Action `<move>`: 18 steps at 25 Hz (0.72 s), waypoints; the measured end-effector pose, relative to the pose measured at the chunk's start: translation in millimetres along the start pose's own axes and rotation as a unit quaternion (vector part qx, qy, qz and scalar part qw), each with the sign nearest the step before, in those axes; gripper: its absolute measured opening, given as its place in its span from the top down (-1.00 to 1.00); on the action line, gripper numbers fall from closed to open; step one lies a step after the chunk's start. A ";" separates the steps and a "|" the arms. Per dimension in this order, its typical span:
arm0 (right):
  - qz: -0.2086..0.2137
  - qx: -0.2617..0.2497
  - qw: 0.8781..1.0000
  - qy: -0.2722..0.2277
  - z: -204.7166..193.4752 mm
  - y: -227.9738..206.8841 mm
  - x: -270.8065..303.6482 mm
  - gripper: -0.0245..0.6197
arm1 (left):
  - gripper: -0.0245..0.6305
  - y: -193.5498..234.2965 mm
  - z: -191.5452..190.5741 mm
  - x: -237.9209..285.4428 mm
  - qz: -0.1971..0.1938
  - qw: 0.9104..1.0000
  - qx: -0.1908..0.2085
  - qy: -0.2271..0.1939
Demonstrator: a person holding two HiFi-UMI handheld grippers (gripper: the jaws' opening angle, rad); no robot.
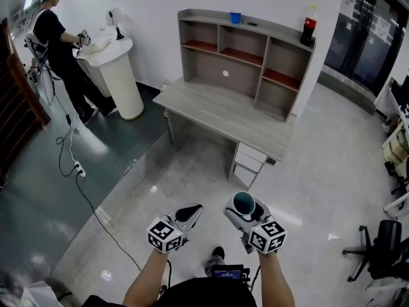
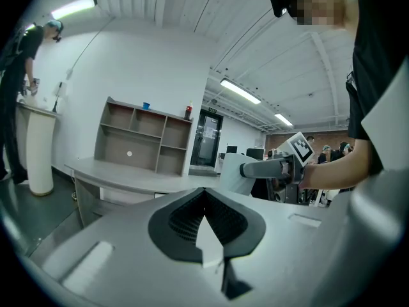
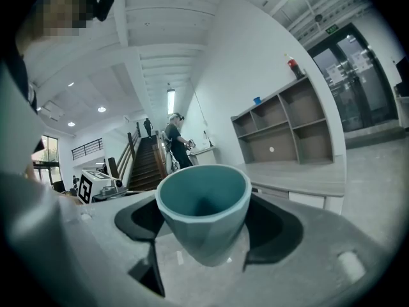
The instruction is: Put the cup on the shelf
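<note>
The right gripper (image 1: 241, 208) grips the tapered cup (image 3: 203, 216), the left gripper (image 1: 192, 211) is clenched empty; walking to the shelf (image 1: 217, 69) could shake it loose.

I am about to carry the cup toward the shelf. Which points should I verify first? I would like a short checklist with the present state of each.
1. The cup sits mouth up between the jaws of the right gripper: ok.
2. Nothing inside the cup: ok.
3. The left gripper is shut and holds nothing: ok.
4. The shelf has free compartments: ok.
5. Bare floor up to the desk; the cable lies off to the left: ok.
6. Grip firm enough for the walk: cannot tell.
</note>
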State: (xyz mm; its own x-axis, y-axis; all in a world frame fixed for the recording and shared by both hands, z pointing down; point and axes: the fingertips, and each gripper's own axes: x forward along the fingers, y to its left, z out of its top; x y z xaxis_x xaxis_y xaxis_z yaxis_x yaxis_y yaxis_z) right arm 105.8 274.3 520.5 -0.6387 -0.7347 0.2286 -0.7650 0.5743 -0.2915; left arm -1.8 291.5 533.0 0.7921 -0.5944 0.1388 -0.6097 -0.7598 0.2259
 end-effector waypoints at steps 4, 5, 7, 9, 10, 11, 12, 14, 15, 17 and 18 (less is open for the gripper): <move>0.011 -0.003 1.000 0.002 17.2 -25.0 21.9 -0.25 | 0.92 22.8 13.9 25.8 0.011 1.000 0.001 -0.001; 0.013 -0.003 1.000 0.002 20.7 -31.3 26.3 -0.25 | 0.92 26.8 16.6 32.2 0.013 1.000 0.001 -0.002; 0.018 -0.003 1.000 0.003 27.3 -43.6 34.5 -0.24 | 0.92 34.5 21.6 44.8 0.017 1.000 0.003 -0.003; 0.022 -0.004 1.000 0.002 34.2 -55.1 41.3 -0.25 | 0.92 41.3 27.3 56.7 0.022 1.000 0.005 -0.006; 0.025 -0.004 1.000 0.002 37.7 -60.2 44.2 -0.24 | 0.92 44.4 30.2 62.1 0.024 1.000 0.005 -0.007; 0.027 -0.005 1.000 0.002 40.8 -65.0 46.6 -0.25 | 0.92 47.2 32.8 67.1 0.027 1.000 0.005 -0.009; 0.029 -0.006 1.000 0.002 43.2 -69.7 48.8 -0.25 | 0.92 49.3 35.0 71.8 0.029 1.000 0.005 -0.010; 0.032 -0.007 0.999 0.004 45.9 -78.9 52.6 -0.25 | 0.92 51.8 36.7 80.6 0.031 0.999 0.004 -0.009; 0.033 -0.007 0.999 0.005 46.7 -83.2 54.1 -0.25 | 0.92 52.3 36.4 84.4 0.032 0.999 0.004 -0.008; 0.035 -0.006 0.999 0.006 48.5 -90.0 56.5 -0.25 | 0.92 53.5 35.7 90.1 0.033 0.999 0.004 -0.005; 0.036 -0.005 0.999 0.006 49.6 -92.4 57.7 -0.25 | 0.92 54.9 35.6 92.1 0.035 0.999 0.003 -0.004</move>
State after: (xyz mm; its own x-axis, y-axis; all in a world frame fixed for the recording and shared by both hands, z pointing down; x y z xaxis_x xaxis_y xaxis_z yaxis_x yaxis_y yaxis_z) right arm 143.7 160.9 514.5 -0.6930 -0.6873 0.2176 -0.7177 0.6294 -0.2979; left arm 36.7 185.6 523.8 0.7477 -0.6478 0.1460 -0.6633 -0.7180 0.2111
